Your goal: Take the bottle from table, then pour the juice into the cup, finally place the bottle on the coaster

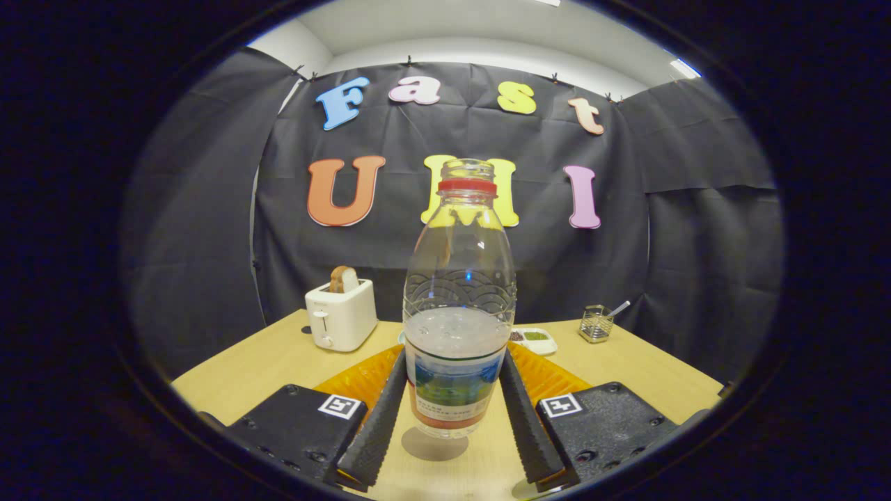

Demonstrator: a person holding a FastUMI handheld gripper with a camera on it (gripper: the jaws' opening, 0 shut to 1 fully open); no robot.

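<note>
A clear plastic bottle (459,292) stands upright between my two fingers. It has no cap, a red ring around its neck and a printed label low on its body. Clear liquid fills it to just above the label. My gripper (454,358) is shut on the bottle, one finger pressing each side of the label. The bottle's base hangs slightly above the wooden table (264,369), with its round shadow on the tabletop just below.
Beyond the fingers to the left, a white toaster (341,316) holds a slice of bread. A small white dish (536,339) lies behind the bottle to the right. Farther right stands a wire holder (597,323) with a spoon in it.
</note>
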